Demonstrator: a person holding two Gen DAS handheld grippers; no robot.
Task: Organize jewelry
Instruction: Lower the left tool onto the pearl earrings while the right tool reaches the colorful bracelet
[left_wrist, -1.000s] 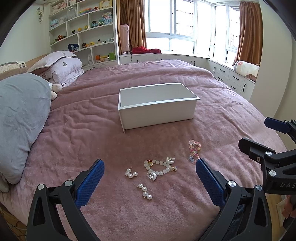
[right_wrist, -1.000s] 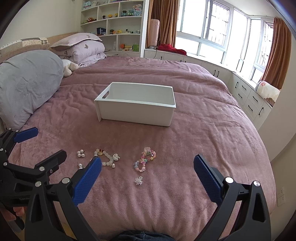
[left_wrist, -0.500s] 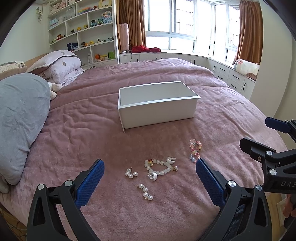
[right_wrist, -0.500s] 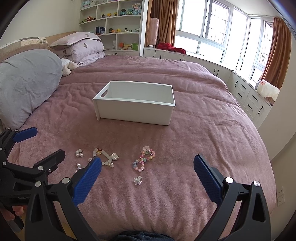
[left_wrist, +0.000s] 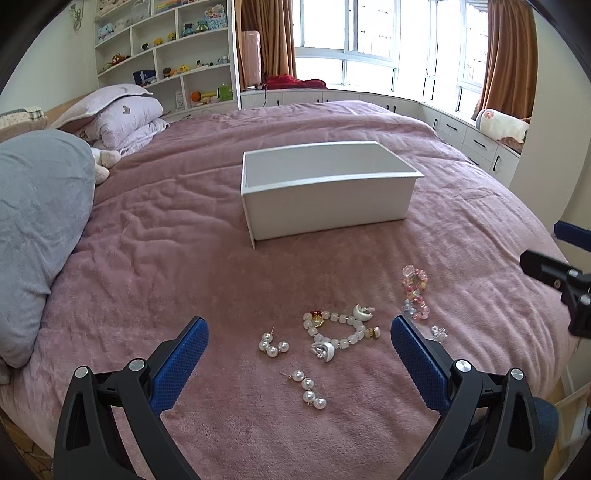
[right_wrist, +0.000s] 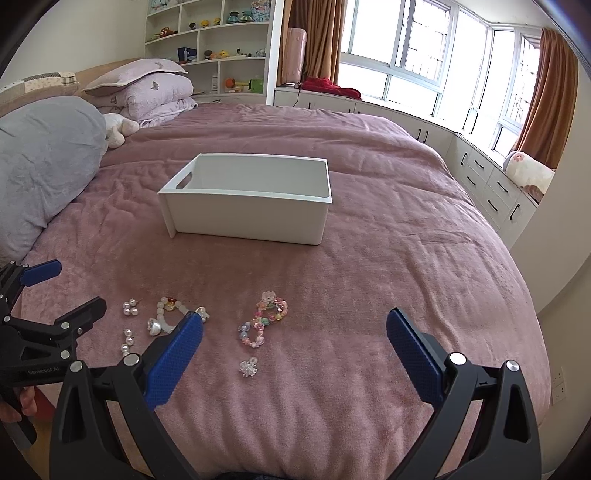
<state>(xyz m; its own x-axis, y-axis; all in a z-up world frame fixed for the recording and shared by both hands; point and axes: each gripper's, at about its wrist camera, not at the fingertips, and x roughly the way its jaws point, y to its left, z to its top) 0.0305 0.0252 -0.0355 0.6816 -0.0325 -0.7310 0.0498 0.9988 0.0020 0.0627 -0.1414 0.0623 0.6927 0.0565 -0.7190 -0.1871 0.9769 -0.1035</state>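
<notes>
Jewelry lies loose on the pink bedspread. A white bead bracelet with a red charm sits ahead of my open left gripper, with a pearl cluster earring and a pearl drop earring beside it. A pastel bead bracelet and a small clear charm lie in front of my open right gripper. Both grippers hover above the bedspread, holding nothing. An empty white bin stands farther back, also seen as the white bin in the right wrist view.
A grey pillow and folded lilac bedding occupy the left of the bed. Shelves with toys and a window seat line the far wall. The bed's near edge runs just below both grippers. A hand holds the left gripper's handle.
Both grippers have crept slightly forward over the bed, so the jewelry and bin sit a little nearer in view. Nothing was picked up; both jaws stay open.
</notes>
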